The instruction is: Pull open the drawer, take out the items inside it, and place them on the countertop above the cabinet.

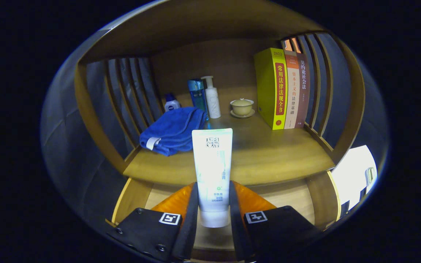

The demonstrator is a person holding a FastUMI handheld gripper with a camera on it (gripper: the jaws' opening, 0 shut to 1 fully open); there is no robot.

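Note:
A white tube (212, 171) stands upright between my fingers, cap end down, and my gripper (213, 210) is shut on its lower part. The tube hangs over the open drawer (291, 199), whose pale wooden inside shows below and to the right of the fingers. Just beyond the tube lies the wooden countertop (265, 153) of the cabinet, with its front edge close ahead of my fingertips.
On the countertop lie a folded blue towel (172, 131), a small blue-capped bottle (171, 103), a blue bottle (197, 95), a white pump bottle (212, 98), a lidded cup on a saucer (242, 107) and three upright books (281, 87). Slatted wooden sides flank the shelf.

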